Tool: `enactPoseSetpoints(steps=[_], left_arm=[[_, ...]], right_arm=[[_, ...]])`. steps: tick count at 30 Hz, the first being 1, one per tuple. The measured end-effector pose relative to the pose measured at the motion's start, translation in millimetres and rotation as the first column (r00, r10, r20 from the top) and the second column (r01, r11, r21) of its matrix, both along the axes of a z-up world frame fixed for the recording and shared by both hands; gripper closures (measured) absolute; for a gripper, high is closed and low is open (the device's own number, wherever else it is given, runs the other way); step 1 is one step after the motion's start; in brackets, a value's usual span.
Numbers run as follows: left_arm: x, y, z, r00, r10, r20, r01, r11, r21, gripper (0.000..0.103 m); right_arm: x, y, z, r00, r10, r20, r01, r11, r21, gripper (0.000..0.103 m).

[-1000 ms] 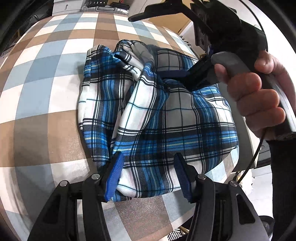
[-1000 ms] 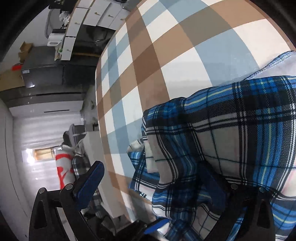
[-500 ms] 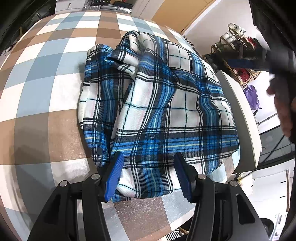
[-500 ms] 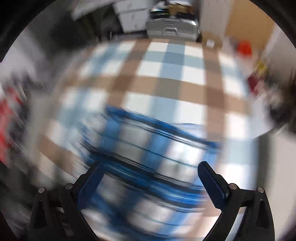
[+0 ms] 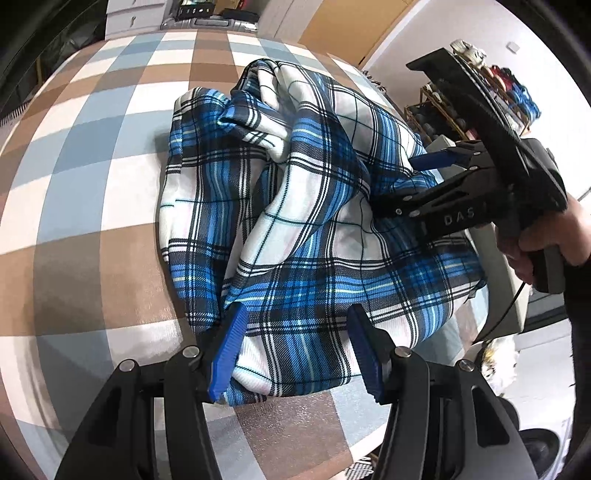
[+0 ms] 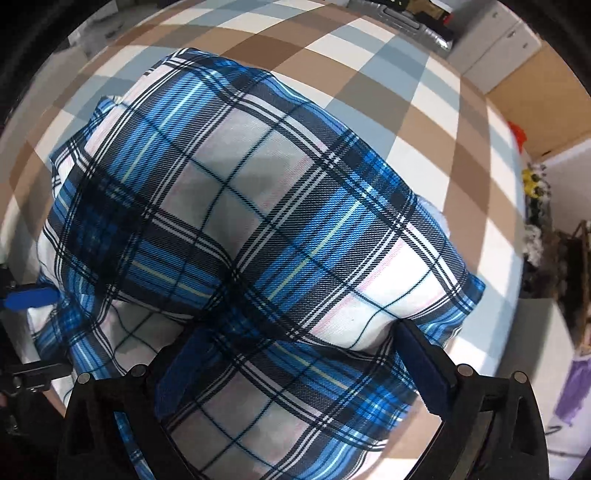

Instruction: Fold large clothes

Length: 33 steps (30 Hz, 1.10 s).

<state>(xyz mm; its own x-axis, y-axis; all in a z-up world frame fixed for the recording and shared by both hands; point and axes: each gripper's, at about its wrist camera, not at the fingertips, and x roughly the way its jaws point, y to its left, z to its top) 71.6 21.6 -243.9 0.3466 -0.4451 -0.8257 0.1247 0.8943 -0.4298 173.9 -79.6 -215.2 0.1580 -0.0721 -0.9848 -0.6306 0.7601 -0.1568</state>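
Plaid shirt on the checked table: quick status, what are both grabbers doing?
Left gripper half open astride plaid shirt's near edge. Right gripper open, pressing down on the shirt. Shirt bunched, partly folded on checked tablecloth. Nothing in the way.

A checked tablecloth (image 5: 92, 206) lies before a silver suitcase (image 5: 207, 23).
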Motion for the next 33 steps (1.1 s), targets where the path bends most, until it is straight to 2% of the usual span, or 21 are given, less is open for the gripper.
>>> enactPoseSetpoints(steps=[2,5,7,8,10,12,15,17,21,23,25,28,31,33], left_arm=[[0.2,-1.8,0.4,1.000,0.001,0.005,-0.001,1.000,0.016,0.052],[-2.5,-5.7,1.3,1.000,-0.005,0.017,0.005,0.999,0.038,0.052],[-4.4,-7.5,1.8,1.000,-0.010,0.025,0.008,0.998,0.054,0.052],[-4.3,-8.3,1.6,1.000,-0.011,0.026,0.009,0.998,0.058,0.052],[-3.4,-9.2,1.6,1.000,-0.010,0.025,0.008,0.998,0.061,0.052],[-2.9,-9.1,1.7,1.000,-0.007,0.021,0.005,0.998,0.058,0.052],[-1.4,-8.5,1.4,1.000,0.000,0.018,-0.001,0.999,0.054,0.052],[-1.3,-8.3,0.2,1.000,0.000,0.021,-0.001,0.999,0.054,0.052],[-0.4,-11.0,-0.4,1.000,-0.003,0.026,0.001,0.998,0.062,0.052],[0.8,-10.3,-0.8,1.000,-0.004,0.024,0.003,0.998,0.063,0.052],[2.1,-6.9,-1.4,1.000,0.002,0.015,-0.003,0.999,0.041,0.052],[4.2,-0.6,-2.3,1.000,0.016,-0.003,-0.016,1.000,0.001,0.052],[2.1,5.5,-3.1,0.999,0.029,-0.013,-0.030,0.999,-0.033,0.052],[0.5,7.5,-2.9,0.999,0.031,-0.015,-0.031,0.999,-0.044,0.052]], right_arm=[[0.5,-5.7,0.7,1.000,-0.014,0.005,0.014,0.999,0.034,0.000],[-5.6,-7.6,14.1,1.000,-0.001,0.030,0.000,0.999,0.038,0.000],[-14.2,-16.0,37.9,0.999,0.002,0.032,-0.006,0.991,0.136,0.001],[-19.5,-24.0,53.0,1.000,-0.008,0.012,0.005,0.975,0.220,0.000],[-33.2,-33.5,71.4,0.999,-0.009,-0.047,0.022,0.956,0.294,0.000],[-53.7,-37.7,82.6,0.997,0.031,-0.067,-0.007,0.942,0.337,0.000],[-77.8,-31.0,75.8,0.985,0.056,-0.164,0.006,0.934,0.357,0.000],[-88.8,-29.4,62.5,0.978,0.059,-0.198,0.010,0.945,0.327,0.000],[-98.6,-24.0,20.8,0.977,0.066,-0.203,-0.018,0.973,0.230,0.000],[-97.2,-16.3,8.0,0.982,0.070,-0.174,-0.035,0.980,0.198,0.000],[-96.7,-8.5,6.0,0.983,0.060,-0.175,-0.033,0.988,0.152,0.000],[-99.1,-5.3,5.8,0.987,0.050,-0.152,-0.028,0.989,0.144,0.000],[-102.2,-6.5,14.2,0.982,0.069,-0.175,-0.040,0.985,0.169,0.000],[-95.6,-16.5,37.3,0.972,0.054,-0.227,0.007,0.966,0.258,0.000]])
